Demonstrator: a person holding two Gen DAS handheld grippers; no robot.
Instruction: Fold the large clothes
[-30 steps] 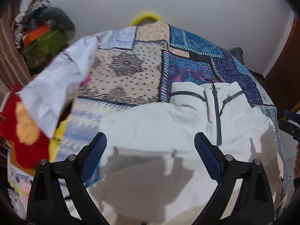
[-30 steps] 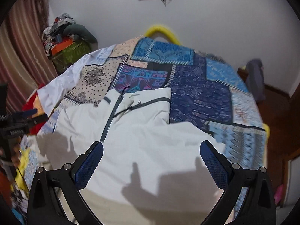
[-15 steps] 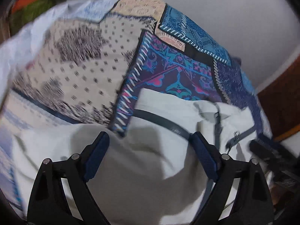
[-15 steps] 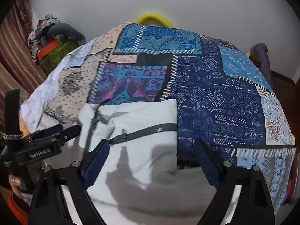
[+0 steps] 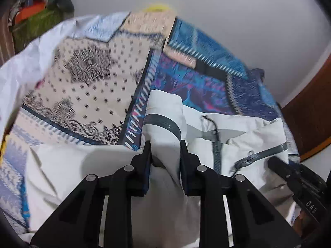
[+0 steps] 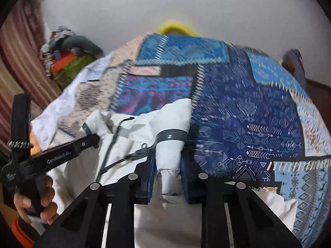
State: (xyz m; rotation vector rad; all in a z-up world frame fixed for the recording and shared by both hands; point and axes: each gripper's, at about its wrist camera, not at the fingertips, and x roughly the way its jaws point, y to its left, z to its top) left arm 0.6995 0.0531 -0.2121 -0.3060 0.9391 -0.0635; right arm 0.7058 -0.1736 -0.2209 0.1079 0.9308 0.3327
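Both tongs are closing on the far edge of the white jacket (image 5: pixel 206 128): the left gripper (image 5: pixel 165 150) pinches one corner, the right gripper (image 6: pixel 168 159) the other, cloth bunched between each pair of pads. The jacket's length runs back from them towards the person, so either hand can draw the edge over. It lies on the patchwork bedspread (image 6: pixel 238 111), pale, crumpled, with grey bands and a dark zip (image 5: pixel 217 150).
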